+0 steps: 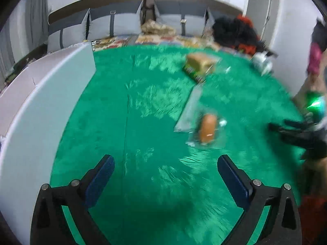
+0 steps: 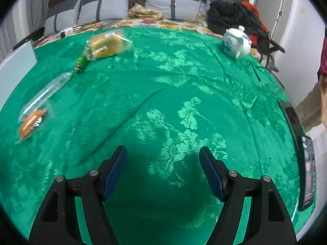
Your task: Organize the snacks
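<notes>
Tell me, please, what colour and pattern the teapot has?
White with blue painted motifs; the teapot shows best in the right wrist view.

The left gripper (image 1: 165, 166) is seen with its jaws spread wide and nothing between them, above a green tablecloth (image 1: 143, 106). A wrapped sausage (image 1: 208, 127) is seen ahead, blurred, with a bag of bread (image 1: 199, 64) farther back. A white box (image 1: 40, 94) is placed at the left. The right gripper (image 1: 273, 127) is seen at the right edge.
</notes>
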{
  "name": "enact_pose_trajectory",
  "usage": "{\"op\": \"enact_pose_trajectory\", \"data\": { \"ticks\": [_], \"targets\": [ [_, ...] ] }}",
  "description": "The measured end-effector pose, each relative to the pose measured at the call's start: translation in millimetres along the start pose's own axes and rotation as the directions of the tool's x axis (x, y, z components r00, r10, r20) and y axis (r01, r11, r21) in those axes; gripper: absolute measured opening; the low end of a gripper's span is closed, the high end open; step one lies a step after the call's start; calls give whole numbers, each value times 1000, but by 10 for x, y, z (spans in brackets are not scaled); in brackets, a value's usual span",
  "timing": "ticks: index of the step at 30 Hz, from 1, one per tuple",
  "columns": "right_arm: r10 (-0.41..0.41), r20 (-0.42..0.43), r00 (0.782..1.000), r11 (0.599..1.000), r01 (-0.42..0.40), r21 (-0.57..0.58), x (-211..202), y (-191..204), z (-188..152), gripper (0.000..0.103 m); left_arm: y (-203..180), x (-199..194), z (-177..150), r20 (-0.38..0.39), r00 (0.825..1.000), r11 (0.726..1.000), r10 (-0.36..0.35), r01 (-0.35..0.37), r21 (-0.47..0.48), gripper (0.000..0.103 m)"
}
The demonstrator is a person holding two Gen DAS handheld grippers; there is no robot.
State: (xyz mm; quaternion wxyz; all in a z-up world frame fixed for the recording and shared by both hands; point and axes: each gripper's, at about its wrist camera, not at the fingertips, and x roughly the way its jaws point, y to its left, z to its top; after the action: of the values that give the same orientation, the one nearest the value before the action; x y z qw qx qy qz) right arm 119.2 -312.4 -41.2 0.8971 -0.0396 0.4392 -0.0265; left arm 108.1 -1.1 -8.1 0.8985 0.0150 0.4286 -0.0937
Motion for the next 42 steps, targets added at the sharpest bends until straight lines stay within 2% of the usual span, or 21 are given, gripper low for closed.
{"op": "enact_pose_trajectory", "data": {
  "ticks": [1,4,7,11,42],
  "targets": [
    [11,23,1000,1000,-11,12,52,6,4,80,-25,83,7,-8,1000,1000,14,-14,5,99],
    [30,14,999,998,-31,53,154,-37,16,86,-59,359,80,-26,998,998,64,-64,11,99],
    [89,15,996,992,-90,86,168,-111,-12,90,-16,605,79,-78,993,997,83,-83,5,101],
    [65,6,998,996,-65,63,180,-41,-6,91,71,630,78,-69,995,997,70,-72,-29,102],
    [66,6,998,996,-66,65,181,-46,-5,91,73,618,78,-71,995,997,74,-76,-26,103]
  ]
}}
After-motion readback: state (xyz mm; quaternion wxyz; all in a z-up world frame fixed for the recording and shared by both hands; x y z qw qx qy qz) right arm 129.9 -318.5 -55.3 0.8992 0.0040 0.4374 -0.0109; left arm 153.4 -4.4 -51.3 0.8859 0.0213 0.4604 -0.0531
